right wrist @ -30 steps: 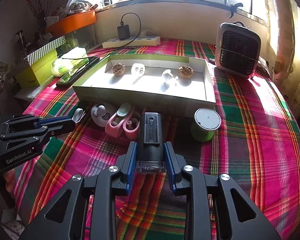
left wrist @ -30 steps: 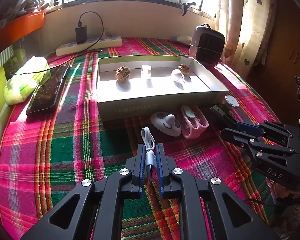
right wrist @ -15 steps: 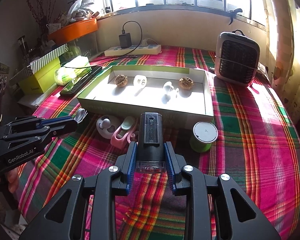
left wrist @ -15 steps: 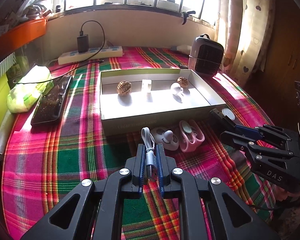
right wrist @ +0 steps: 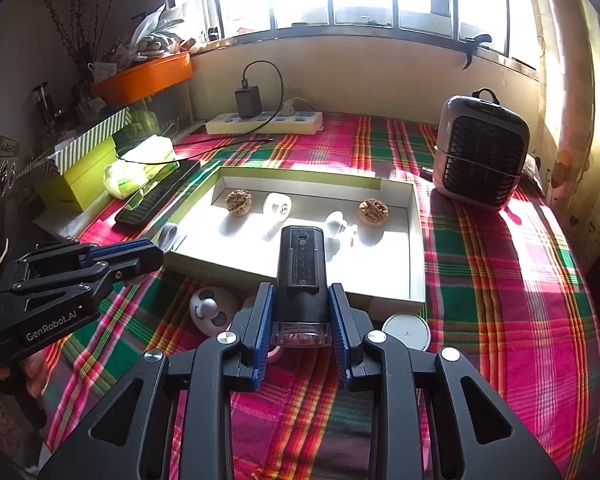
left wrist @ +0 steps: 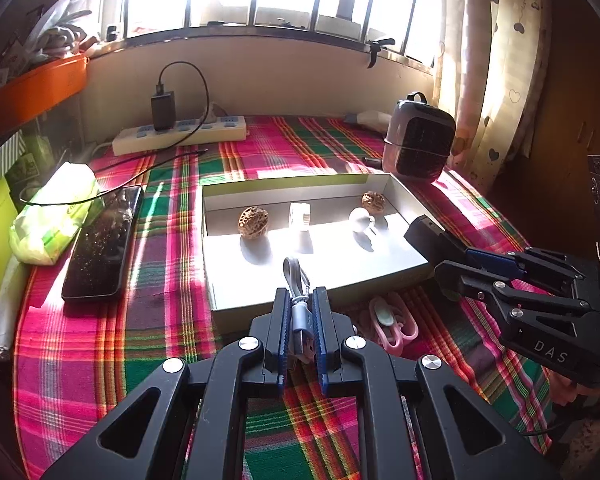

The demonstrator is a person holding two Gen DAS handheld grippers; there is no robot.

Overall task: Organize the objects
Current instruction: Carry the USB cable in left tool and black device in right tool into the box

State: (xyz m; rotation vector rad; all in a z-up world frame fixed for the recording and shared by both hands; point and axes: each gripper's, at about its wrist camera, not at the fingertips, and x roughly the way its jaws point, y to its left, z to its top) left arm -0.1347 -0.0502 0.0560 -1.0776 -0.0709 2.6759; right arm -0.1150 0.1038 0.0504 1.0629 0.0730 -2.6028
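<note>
Above the near edge of the shallow open box (left wrist: 320, 280) on the plaid-covered desk (left wrist: 100, 340), the left claw (left wrist: 301, 332) is clamped on a short grey USB cable (left wrist: 300, 316). The right claw (right wrist: 302, 316) grips a black rectangular device (right wrist: 300, 272). Two walnuts (right wrist: 238, 201) lie inside the box.

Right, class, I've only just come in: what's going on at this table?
A person is tidying small items into a shallow box on a plaid cloth, with a gripper in each hand. The left gripper is shut on a short grey USB cable; the right gripper is shut on a black clip-like device. The box holds two walnuts, a white spool and a small white piece. A pink item lies outside it.
</note>
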